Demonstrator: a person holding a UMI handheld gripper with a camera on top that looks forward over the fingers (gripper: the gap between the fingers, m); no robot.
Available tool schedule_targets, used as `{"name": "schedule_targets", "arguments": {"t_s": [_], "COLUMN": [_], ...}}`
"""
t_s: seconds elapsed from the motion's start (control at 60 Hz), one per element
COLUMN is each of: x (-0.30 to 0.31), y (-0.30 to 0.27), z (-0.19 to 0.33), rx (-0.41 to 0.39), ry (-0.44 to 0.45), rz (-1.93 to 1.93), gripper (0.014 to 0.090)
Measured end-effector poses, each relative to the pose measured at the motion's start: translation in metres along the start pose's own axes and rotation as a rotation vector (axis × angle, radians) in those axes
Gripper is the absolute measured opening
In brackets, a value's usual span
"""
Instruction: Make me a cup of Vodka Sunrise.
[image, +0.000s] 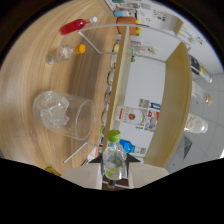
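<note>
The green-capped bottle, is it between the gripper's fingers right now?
Yes, the green-capped bottle sits between the two fingers of the gripper, which press on it from both sides.

Pale matt wood-grain table (30, 70), clear glossy cup (67, 115), clear glossy bottle (113, 160) with green cap.

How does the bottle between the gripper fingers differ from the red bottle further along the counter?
The green-capped bottle looks clear and colourless; the red bottle holds red liquid. The green-capped bottle sits between the gripper fingers, while the red bottle lies far beyond them. Both are small capped bottles.
</note>
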Motion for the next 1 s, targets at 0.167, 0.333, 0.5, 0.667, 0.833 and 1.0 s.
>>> {"name": "schedule_targets", "arguments": {"t_s": [0.167,0.333,0.5,0.667,0.833,1.0], "x": [0.002,0.004,0.013,0.05,0.06,0.0], "y": [-0.004,-0.009,-0.008,-0.008,0.005,0.015], "z": [0.005,0.006,0.001,-0.02,-0.03,-0.003], "rx": [-0.024,-0.012,0.01,0.118,0.227,0.168], "ry": [0.02,0.01,0.004,0.03,-0.003,-0.149], "rz": [-0.252,-0.287,-0.107,0.521,1.123,1.53], "gripper": [0.0349,0.0348,0.0351,0.0349,0.0351,0.0352]}}
